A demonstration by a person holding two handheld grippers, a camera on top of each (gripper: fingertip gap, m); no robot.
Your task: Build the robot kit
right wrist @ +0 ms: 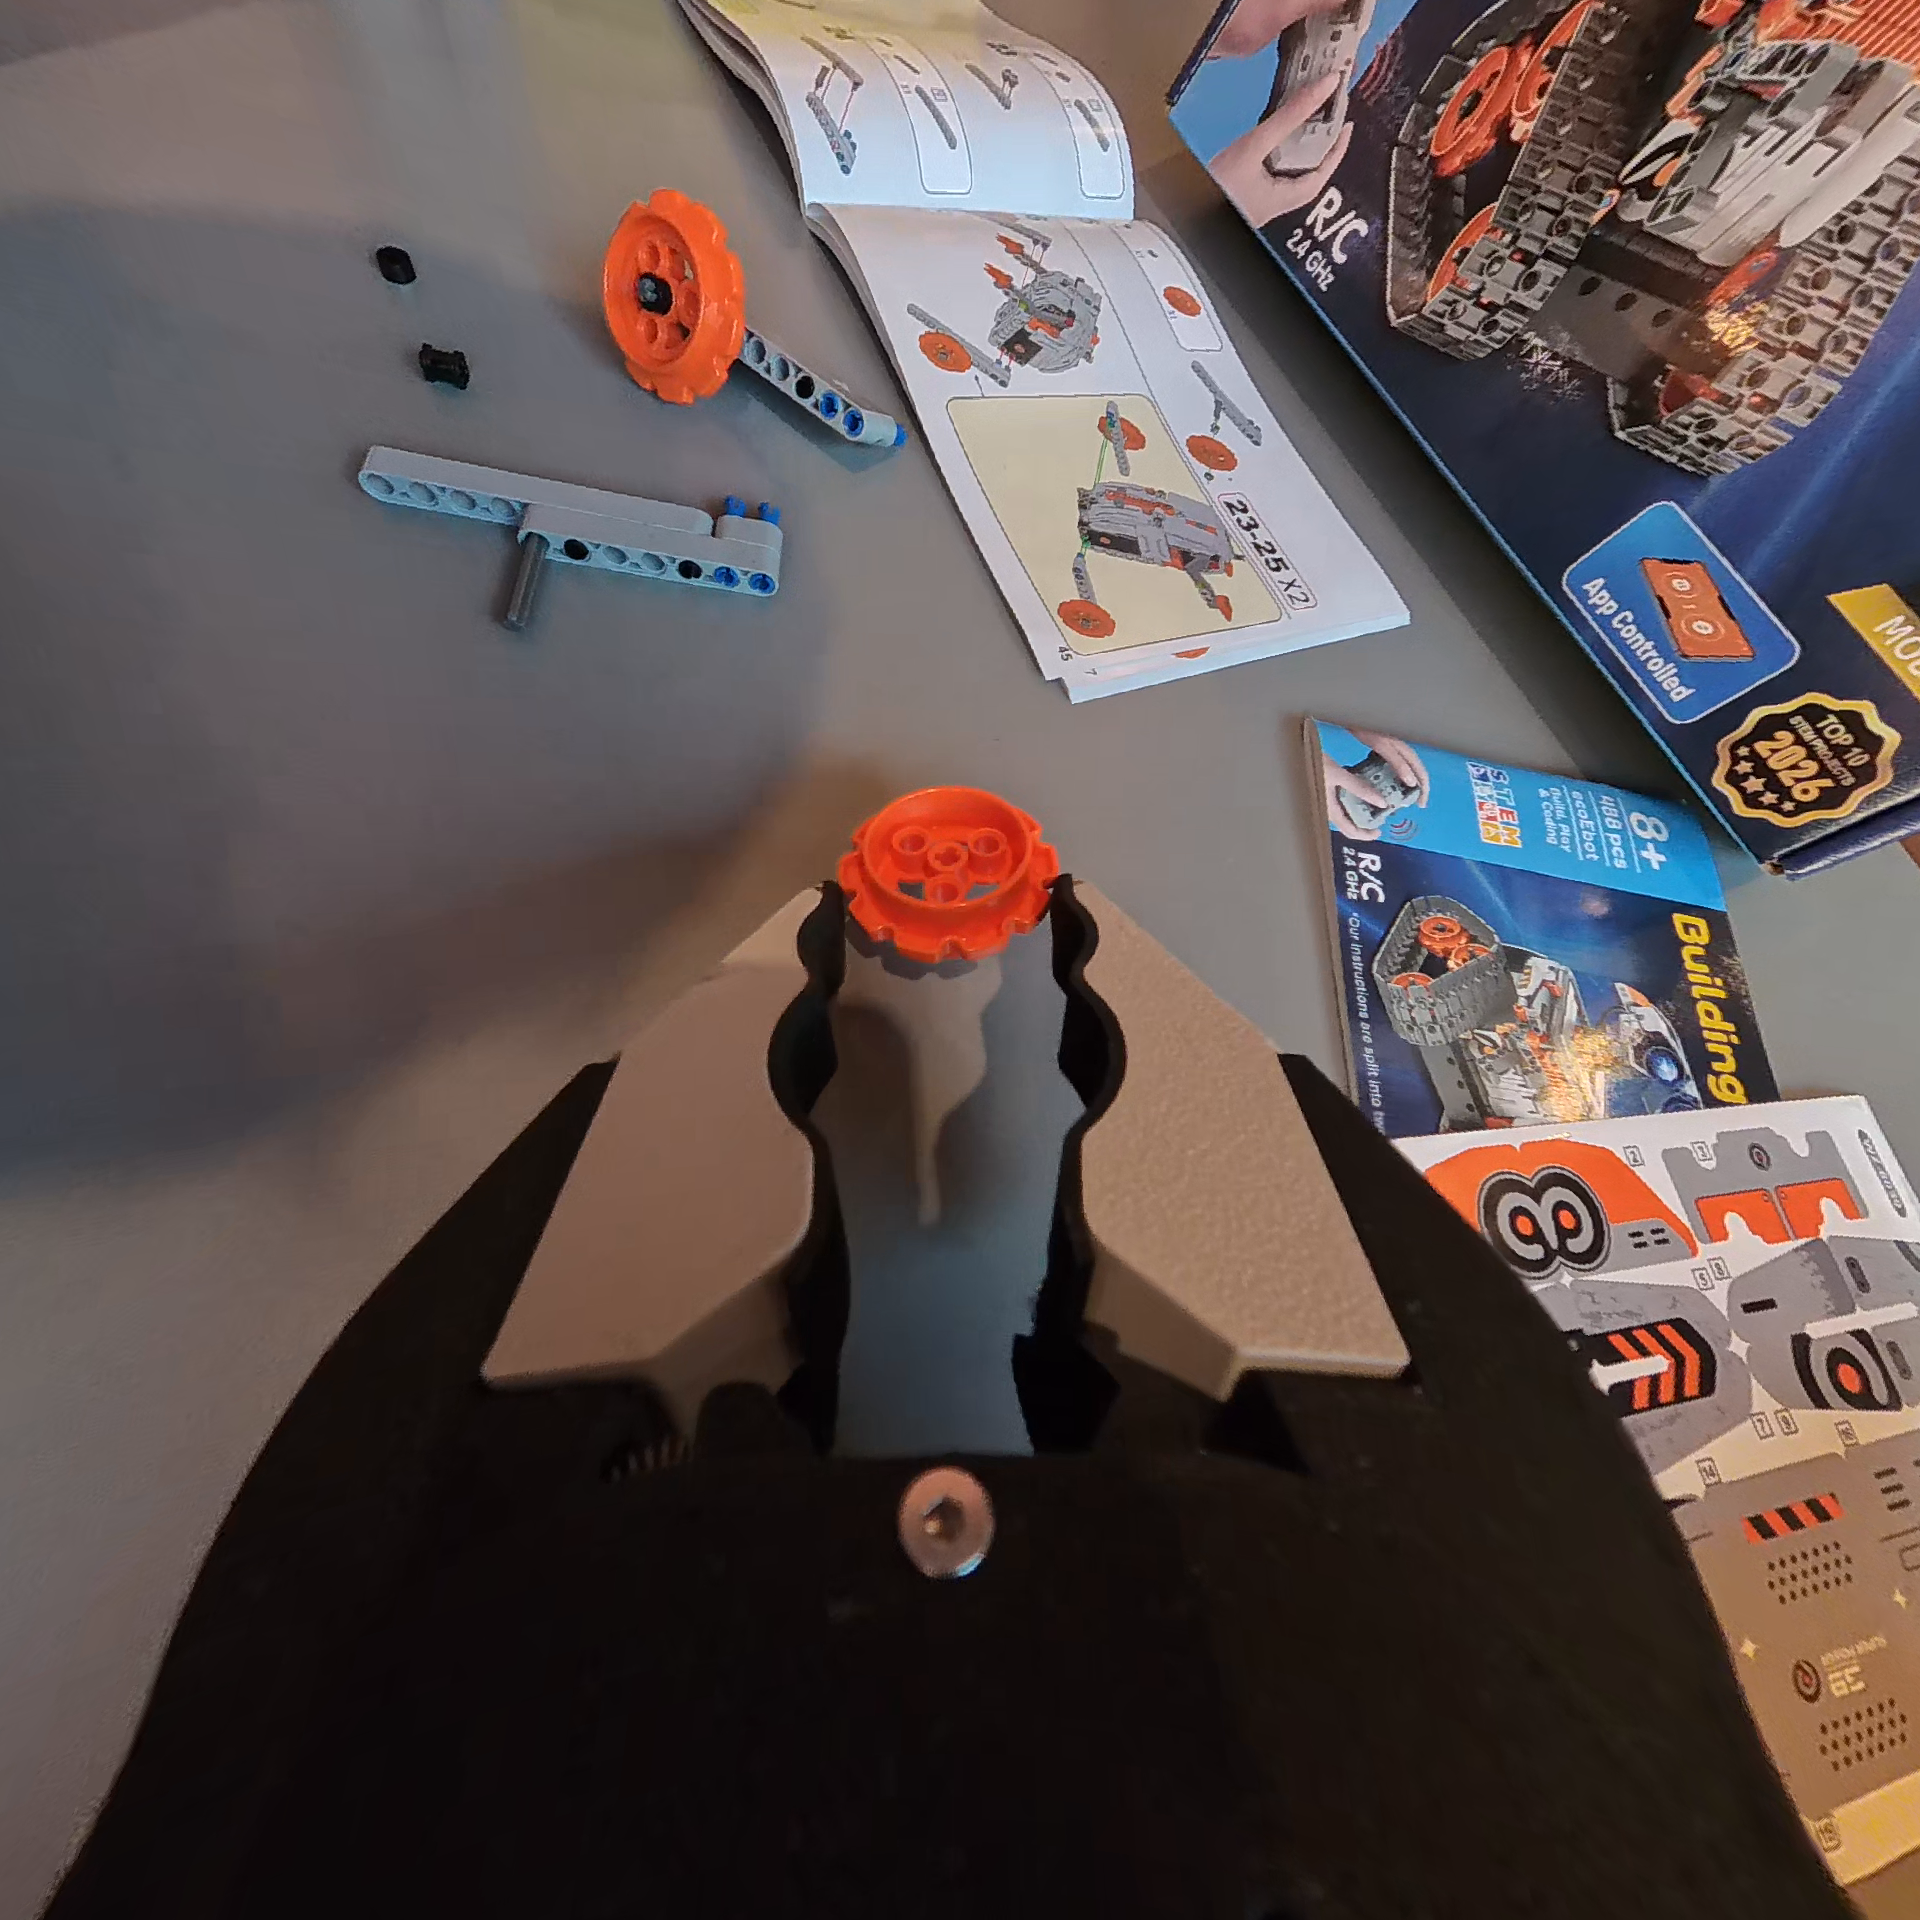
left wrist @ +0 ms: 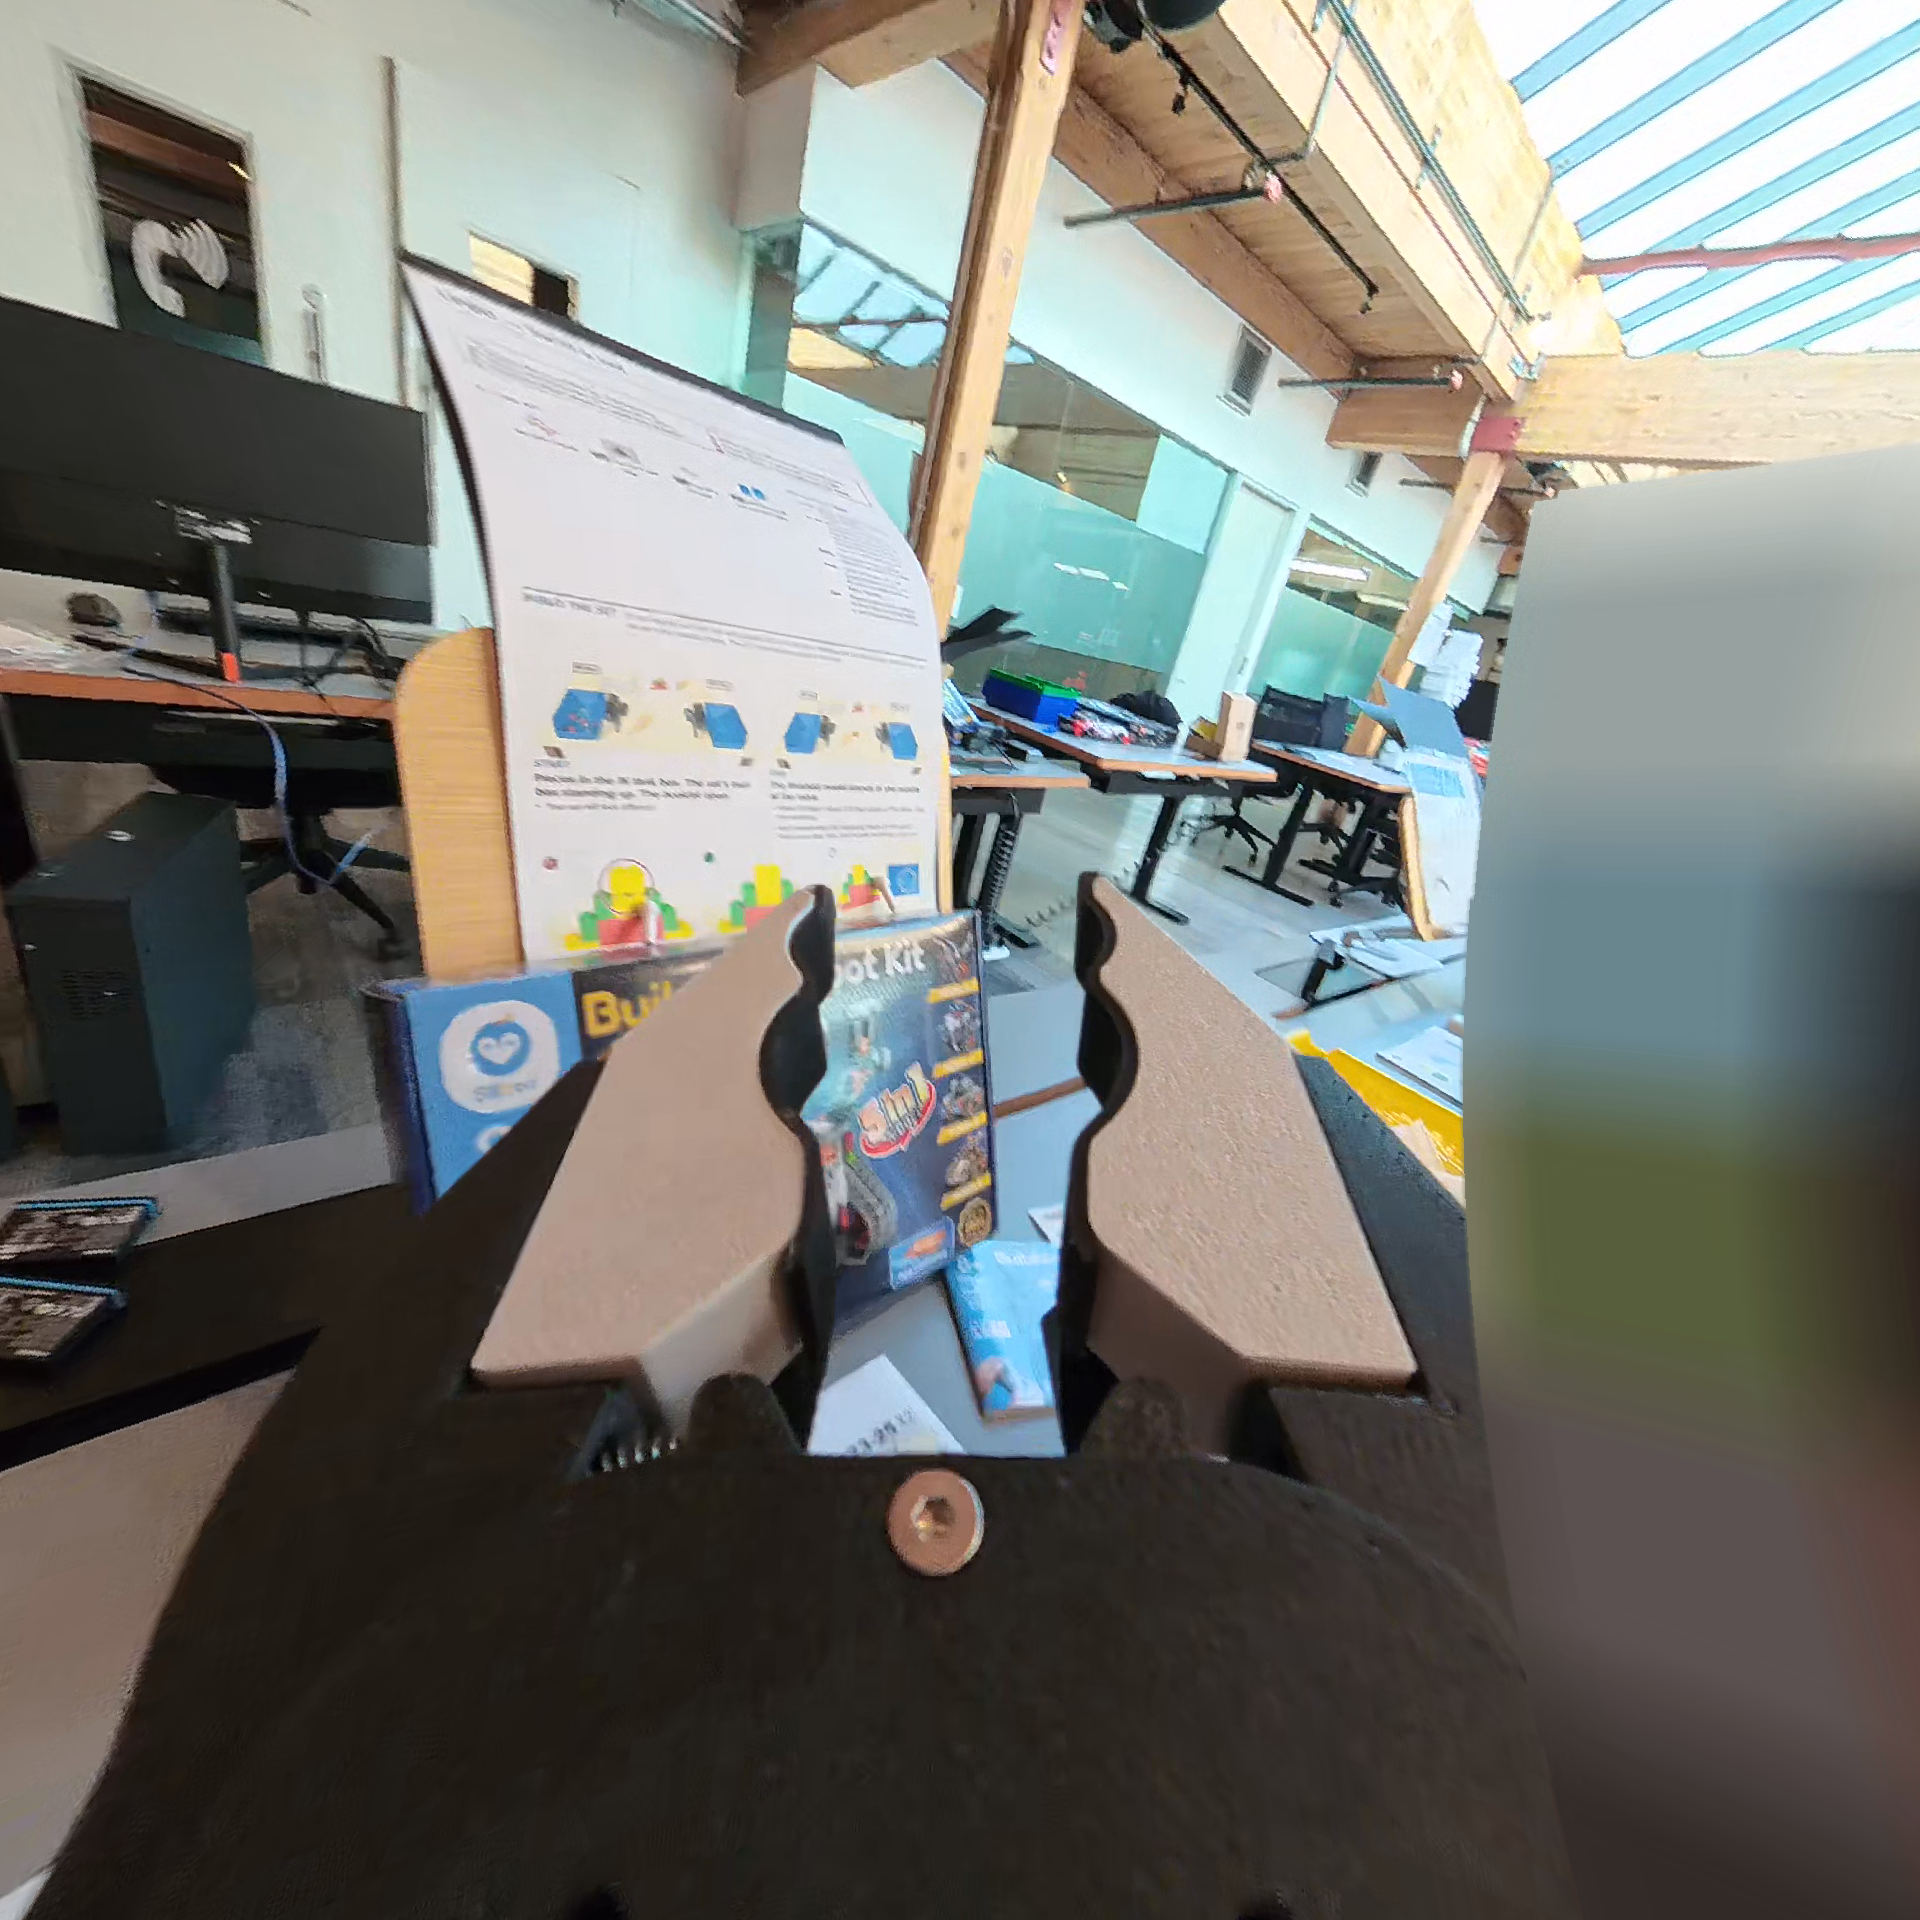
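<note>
i count two orange toothed wheels: one [right wrist: 943, 871] is pinched at the tips of my right hand-held gripper [right wrist: 945, 894], its hub with three round studs facing up, and the other [right wrist: 670, 294] lies ahead to the left on a grey beam. two grey beam assemblies and two small black pins [right wrist: 444, 366] lie there too (all apart). my left hand-held gripper [left wrist: 951, 904] is spread wide and empty, with a blue kit box [left wrist: 904, 1081] beyond it. the grey worktop [right wrist: 312, 831] sits in an open office with timber posts.
</note>
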